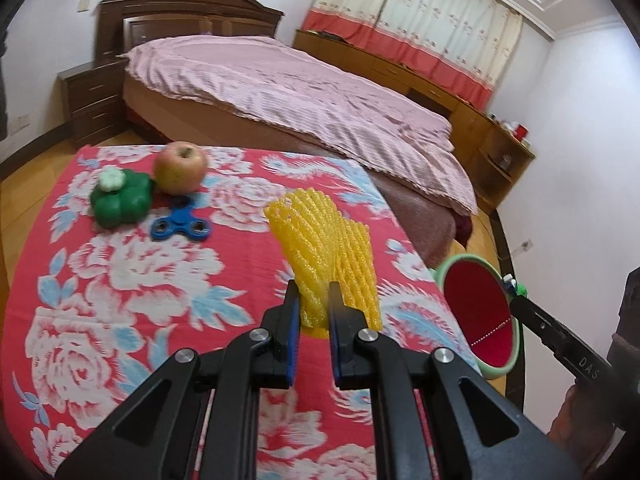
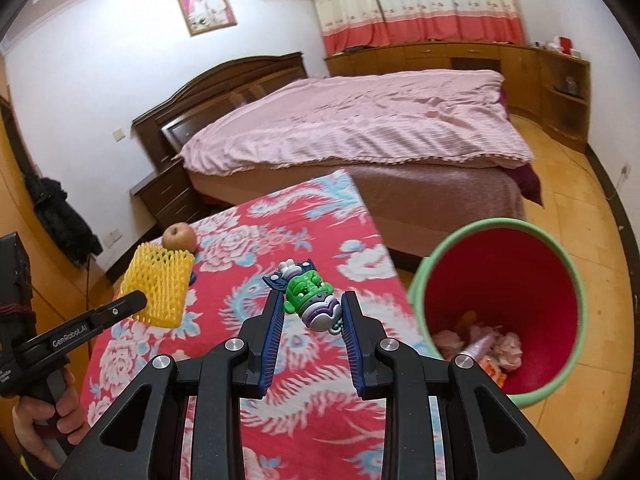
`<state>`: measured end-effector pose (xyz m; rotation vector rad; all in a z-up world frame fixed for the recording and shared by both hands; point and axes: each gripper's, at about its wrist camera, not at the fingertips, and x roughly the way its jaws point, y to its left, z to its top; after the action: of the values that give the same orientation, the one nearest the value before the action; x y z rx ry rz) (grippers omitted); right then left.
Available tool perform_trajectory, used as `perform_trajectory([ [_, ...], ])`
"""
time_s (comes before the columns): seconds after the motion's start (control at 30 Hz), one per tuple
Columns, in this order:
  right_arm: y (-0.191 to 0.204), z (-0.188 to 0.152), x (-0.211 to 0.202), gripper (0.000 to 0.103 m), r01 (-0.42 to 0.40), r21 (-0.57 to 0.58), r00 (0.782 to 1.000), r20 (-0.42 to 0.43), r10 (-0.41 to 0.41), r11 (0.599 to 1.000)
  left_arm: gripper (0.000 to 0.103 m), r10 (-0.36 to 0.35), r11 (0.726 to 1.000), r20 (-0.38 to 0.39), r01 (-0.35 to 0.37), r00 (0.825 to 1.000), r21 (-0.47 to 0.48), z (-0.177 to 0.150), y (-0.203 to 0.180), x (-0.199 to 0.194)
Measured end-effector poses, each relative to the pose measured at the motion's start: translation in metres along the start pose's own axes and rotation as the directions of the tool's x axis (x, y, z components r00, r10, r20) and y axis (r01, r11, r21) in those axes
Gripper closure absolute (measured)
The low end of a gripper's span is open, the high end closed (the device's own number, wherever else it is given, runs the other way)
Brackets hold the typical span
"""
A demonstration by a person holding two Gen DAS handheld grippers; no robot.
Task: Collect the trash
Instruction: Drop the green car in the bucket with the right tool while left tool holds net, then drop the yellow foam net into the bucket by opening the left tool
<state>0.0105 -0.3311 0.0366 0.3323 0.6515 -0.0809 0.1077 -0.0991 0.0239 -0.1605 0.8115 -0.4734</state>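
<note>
Floor open by bin | net, toy clamped above table edge

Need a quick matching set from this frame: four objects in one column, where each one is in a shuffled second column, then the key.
Things:
1. yellow foam net
2. green toy figure
3. apple
4. crumpled pink trash

Places:
A. at the bottom of the bin
B. lying on the floral cloth, beside the green pepper toy
C. gripped in the left tongs
D. gripped in the right tongs

Pairs: 1-C, 2-D, 3-B, 4-A
</note>
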Motion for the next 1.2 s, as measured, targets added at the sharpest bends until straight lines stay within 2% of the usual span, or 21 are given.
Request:
perform_trajectory([
  [0.33, -0.049, -0.003, -0.015, 0.073, 0.074, 0.086, 0.997, 0.029, -0.077, 0.994, 0.091, -0.059, 0.992, -0.068, 0.066, 0.996, 0.109, -0.004, -0.057, 0.025],
  [0.6, -0.094, -0.012, -0.012, 0.073, 0.155, 0.149, 0.988, 0.001, -0.157, 0.977, 0.092, -0.084, 0.976, -0.121, 0.107, 0.989, 0.191, -0.007, -0.102, 0.051],
  [0.97, -0.152, -0.026, 0.001, 0.072, 0.229, 0.244, 0.973, -0.051, -0.223, 0.942, 0.091, -0.118, 0.95, -0.212, 0.173, 0.97, 0.259, -0.018, -0.156, 0.098],
  [1.2, -0.167, -0.028, 0.0, 0.072, 0.242, 0.259, 0.97, -0.04, -0.24, 0.935, 0.092, -0.14, 0.935, -0.263, 0.214, 0.955, 0.281, -0.025, -0.182, 0.124],
])
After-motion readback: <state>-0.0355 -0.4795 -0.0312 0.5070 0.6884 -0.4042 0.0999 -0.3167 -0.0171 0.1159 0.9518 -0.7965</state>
